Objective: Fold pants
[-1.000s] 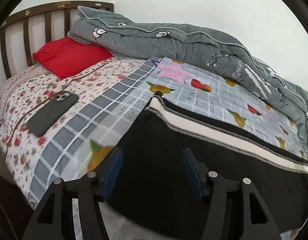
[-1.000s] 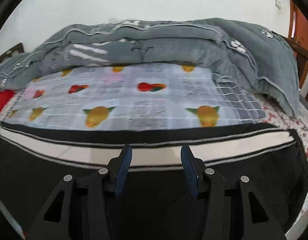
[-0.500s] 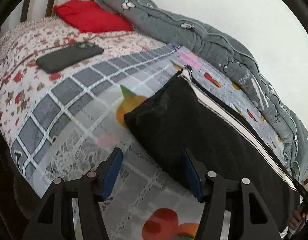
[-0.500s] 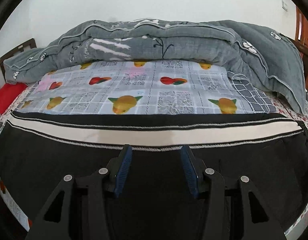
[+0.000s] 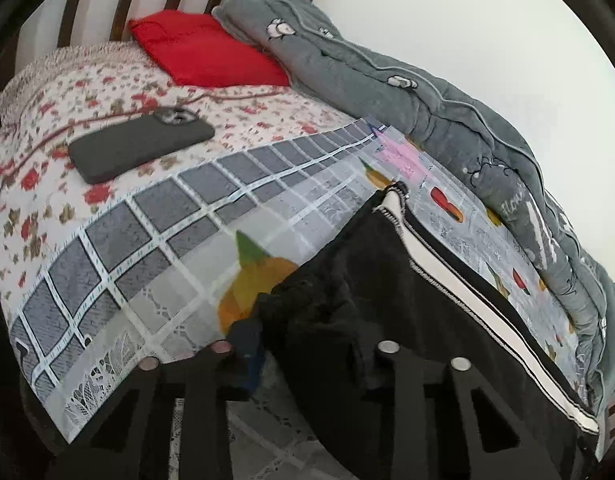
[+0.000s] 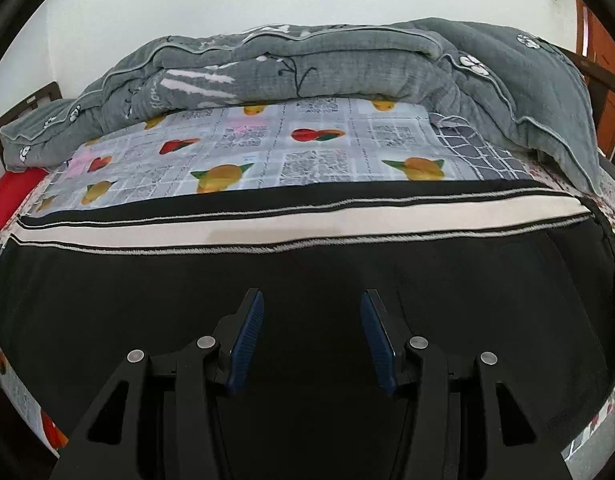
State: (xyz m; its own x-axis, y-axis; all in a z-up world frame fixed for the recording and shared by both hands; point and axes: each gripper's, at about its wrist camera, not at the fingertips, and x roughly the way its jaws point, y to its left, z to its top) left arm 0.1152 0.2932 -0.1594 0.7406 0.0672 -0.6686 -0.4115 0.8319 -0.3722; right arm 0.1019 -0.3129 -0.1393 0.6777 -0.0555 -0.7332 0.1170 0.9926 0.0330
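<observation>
Phone point(image 5: 141, 148) lies well left of the pants point(image 5: 407, 320), clear of any fold. Left gripper point(image 5: 307, 354) at the pants' near-left end; cloth bunches over its fingers, closure cannot be told, probably taking a corner to lift. Right gripper point(image 6: 311, 340) hangs wide open, empty, over the pants' dark middle point(image 6: 307, 280), flat across the bed.

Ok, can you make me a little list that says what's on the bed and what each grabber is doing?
pants: black pants with a white stripe, spread along the bed's near edge
left gripper: fabric bunched between its fingers at one end of the pants; grip looks closed, one finger hidden
right gripper: open, over the black fabric
phone: face down on the floral sheet
pillow: red, by the headboard
quilt: grey, heaped along the wall
</observation>
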